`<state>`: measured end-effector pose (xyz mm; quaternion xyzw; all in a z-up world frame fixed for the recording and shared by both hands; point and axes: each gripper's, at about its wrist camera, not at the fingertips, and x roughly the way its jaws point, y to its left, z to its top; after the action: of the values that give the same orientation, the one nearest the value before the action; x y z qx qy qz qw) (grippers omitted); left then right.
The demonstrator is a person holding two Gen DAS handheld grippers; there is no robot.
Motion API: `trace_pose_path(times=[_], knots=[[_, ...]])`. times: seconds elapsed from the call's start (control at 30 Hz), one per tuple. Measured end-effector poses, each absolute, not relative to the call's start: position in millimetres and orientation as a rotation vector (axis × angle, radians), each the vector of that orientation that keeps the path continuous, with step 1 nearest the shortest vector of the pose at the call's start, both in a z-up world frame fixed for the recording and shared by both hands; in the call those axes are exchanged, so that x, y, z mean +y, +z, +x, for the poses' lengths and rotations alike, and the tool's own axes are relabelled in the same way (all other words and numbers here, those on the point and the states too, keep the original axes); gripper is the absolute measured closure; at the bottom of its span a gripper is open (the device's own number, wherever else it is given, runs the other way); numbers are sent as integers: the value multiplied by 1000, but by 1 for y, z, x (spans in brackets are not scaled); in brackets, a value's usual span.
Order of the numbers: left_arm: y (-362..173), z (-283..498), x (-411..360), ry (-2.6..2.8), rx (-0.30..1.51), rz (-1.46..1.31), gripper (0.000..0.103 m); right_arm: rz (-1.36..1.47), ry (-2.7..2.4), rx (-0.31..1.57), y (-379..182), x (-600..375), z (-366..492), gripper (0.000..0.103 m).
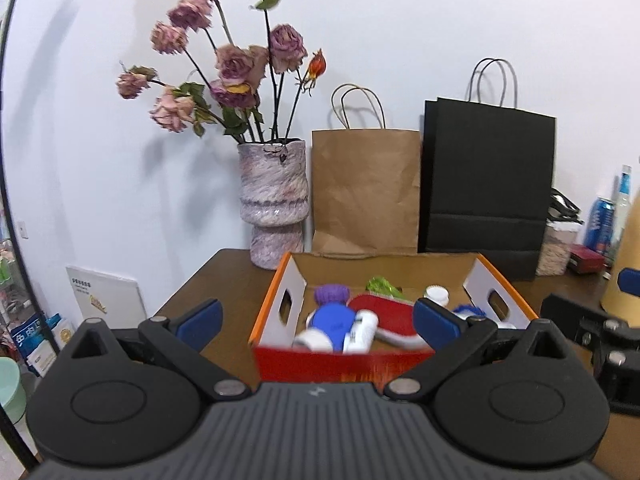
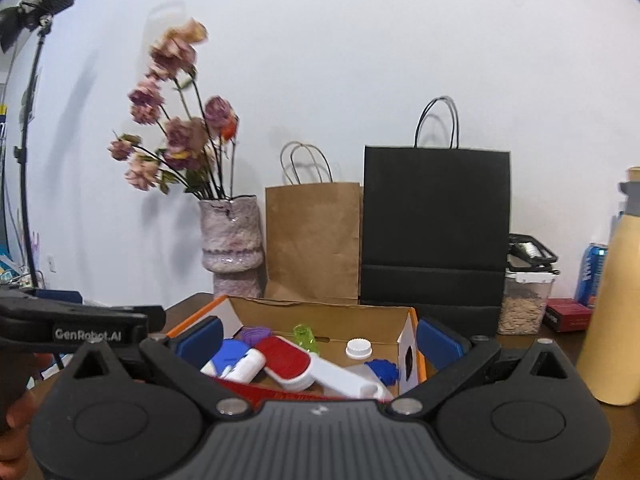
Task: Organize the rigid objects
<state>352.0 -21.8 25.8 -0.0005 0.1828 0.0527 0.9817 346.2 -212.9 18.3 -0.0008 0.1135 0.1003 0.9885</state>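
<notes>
An orange-edged cardboard box [image 1: 273,292] sits on the brown table, straight ahead of both grippers. Inside it lie a blue bottle [image 1: 332,322] with a purple cap [image 1: 331,293], a white tube [image 1: 362,334], a red-and-white brush [image 1: 384,314], a green piece [image 1: 382,284] and a white cap [image 1: 436,294]. The right wrist view shows the same box [image 2: 320,310], the brush [image 2: 284,356], the white cap [image 2: 359,347] and a blue jagged piece [image 2: 384,370]. My left gripper [image 1: 318,322] is open and holds nothing, just short of the box's near wall. My right gripper [image 2: 320,340] is also open and holds nothing.
Behind the box stand a mottled vase of dried roses [image 1: 274,200], a brown paper bag [image 1: 366,192] and a black paper bag [image 1: 488,184]. To the right are a grain container [image 2: 524,304], a blue can [image 2: 592,272], a red box [image 2: 568,314] and a tall yellow bottle [image 2: 616,300].
</notes>
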Motion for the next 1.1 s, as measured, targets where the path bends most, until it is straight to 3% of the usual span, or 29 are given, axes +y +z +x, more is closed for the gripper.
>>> trace_pose_path(times=[0.57, 1.1], knots=[[33, 154, -35, 85, 348, 20, 0, -9, 192, 215, 23, -216, 153, 0], [28, 80, -36, 80, 331, 23, 0, -23, 190, 205, 16, -211, 68, 0]])
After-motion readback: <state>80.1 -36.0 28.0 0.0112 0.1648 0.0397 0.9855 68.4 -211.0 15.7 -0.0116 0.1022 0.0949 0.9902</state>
